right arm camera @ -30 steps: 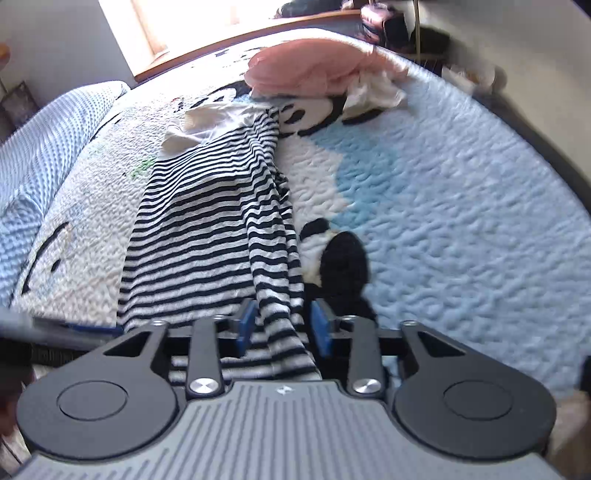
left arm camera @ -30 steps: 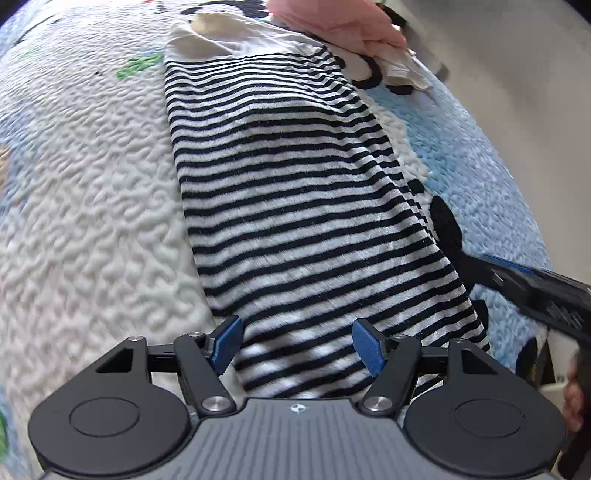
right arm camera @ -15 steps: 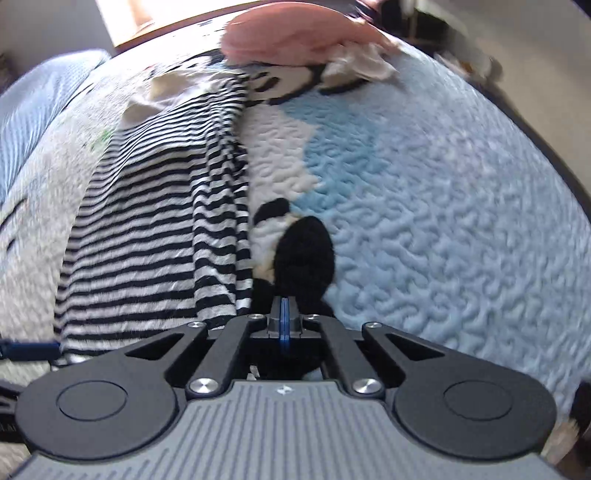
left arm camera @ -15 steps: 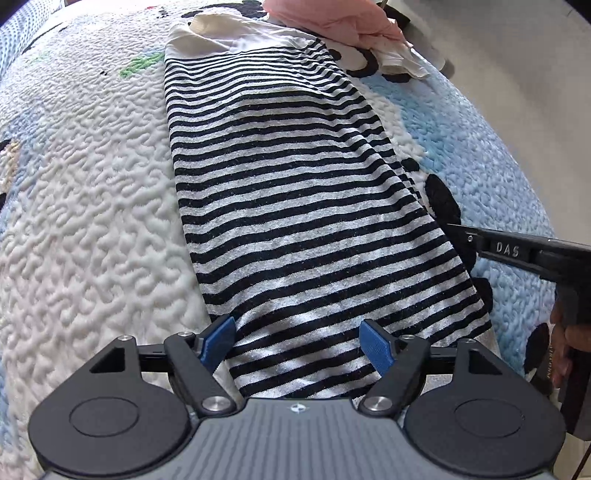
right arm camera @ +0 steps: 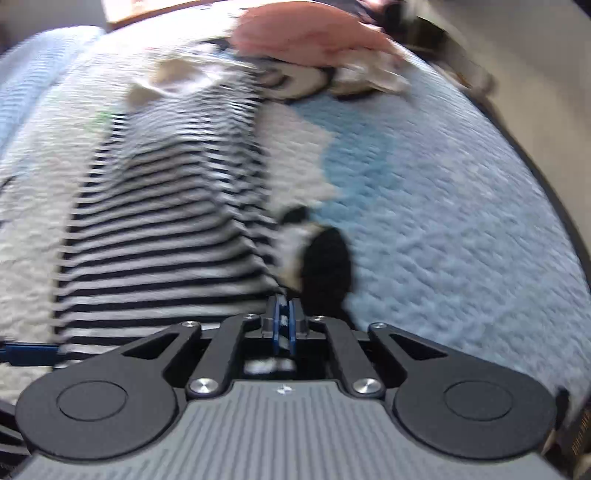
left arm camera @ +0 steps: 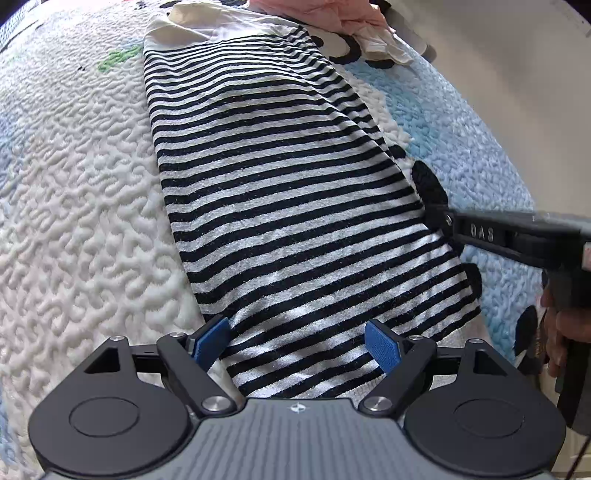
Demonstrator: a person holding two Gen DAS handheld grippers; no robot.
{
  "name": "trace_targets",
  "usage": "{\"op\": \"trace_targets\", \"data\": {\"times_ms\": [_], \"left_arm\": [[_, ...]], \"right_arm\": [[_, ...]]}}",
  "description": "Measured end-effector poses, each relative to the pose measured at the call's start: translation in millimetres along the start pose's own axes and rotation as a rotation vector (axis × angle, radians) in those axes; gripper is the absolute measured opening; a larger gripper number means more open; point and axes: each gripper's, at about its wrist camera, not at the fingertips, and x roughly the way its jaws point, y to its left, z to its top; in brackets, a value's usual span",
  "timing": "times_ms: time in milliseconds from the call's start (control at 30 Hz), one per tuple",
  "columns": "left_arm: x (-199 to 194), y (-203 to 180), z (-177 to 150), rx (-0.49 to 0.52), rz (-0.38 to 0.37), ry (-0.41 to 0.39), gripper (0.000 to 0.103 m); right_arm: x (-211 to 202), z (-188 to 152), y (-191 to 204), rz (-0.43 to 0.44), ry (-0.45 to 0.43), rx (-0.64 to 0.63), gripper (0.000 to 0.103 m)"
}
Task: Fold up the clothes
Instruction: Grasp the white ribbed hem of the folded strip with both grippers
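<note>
A black-and-white striped garment (left arm camera: 280, 192) lies lengthwise on the quilted bedspread (left arm camera: 74, 184), its cream collar end far away. My left gripper (left arm camera: 295, 345) hovers over the near hem. Its jaws are opening, the hem lies between the blue pads, and neither pad presses it. My right gripper (left arm camera: 437, 218) reaches in from the right to the garment's right edge. In the blurred right wrist view the right gripper (right arm camera: 282, 325) has its pads almost together on a thin sliver of the striped garment (right arm camera: 159, 221), and its jaws are starting to open.
A pink cloth (right arm camera: 306, 33) and a white cloth (left arm camera: 384, 44) lie bunched at the far end of the bed. A hand (left arm camera: 565, 332) holds the right gripper's handle. The bed's right edge (right arm camera: 554, 192) curves past a pale wall.
The right gripper's jaws went from open around the garment's right edge to nearly together, and it moved in along that edge. The left jaws widened slightly over the hem.
</note>
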Motion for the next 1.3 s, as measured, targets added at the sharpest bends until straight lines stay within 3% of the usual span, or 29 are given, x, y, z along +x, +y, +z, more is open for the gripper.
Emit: {"op": "trace_targets", "data": {"times_ms": [100, 167, 267, 433, 500, 567, 733, 900, 1100, 1300], "left_arm": [[-3.8, 3.1, -0.1, -0.011, -0.008, 0.001, 0.083], [-9.7, 10.9, -3.0, -0.074, -0.008, 0.014, 0.082], [-20.5, 31.2, -16.1, -0.236, -0.017, 0.024, 0.080], [-36.3, 57.3, -62.5, -0.471, -0.087, -0.030, 0.077], [-39.9, 57.4, -79.5, -0.524, -0.109, -0.055, 0.074], [-40.6, 54.8, -92.1, -0.572, -0.137, -0.071, 0.074], [-37.2, 48.4, -98.5, -0.559, -0.155, -0.076, 0.074], [-28.6, 42.4, -95.2, -0.559, -0.175, -0.027, 0.075], [-17.8, 42.1, -94.0, -0.617, -0.260, 0.066, 0.076], [-12.5, 34.9, -92.7, -0.573, -0.246, 0.083, 0.074]], "right_arm": [[-2.8, -3.9, -10.0, -0.015, 0.021, -0.021, 0.014], [-14.1, -4.0, -21.4, -0.015, 0.030, -0.014, 0.021], [-37.8, -10.3, -55.6, 0.157, 0.012, 0.089, 0.044], [-46.6, -36.0, -98.8, 0.427, 0.114, 0.214, 0.041], [-39.1, -47.4, -109.2, 0.481, 0.176, 0.222, 0.034], [-28.8, -57.5, -117.6, 0.533, 0.241, 0.239, 0.034], [-8.8, -71.9, -130.5, 0.642, 0.318, 0.302, 0.030], [6.5, -73.4, -125.4, 0.734, 0.390, 0.340, 0.029], [12.7, -72.8, -119.7, 0.769, 0.415, 0.338, 0.028], [16.8, -72.1, -105.5, 0.775, 0.440, 0.295, 0.028]]}}
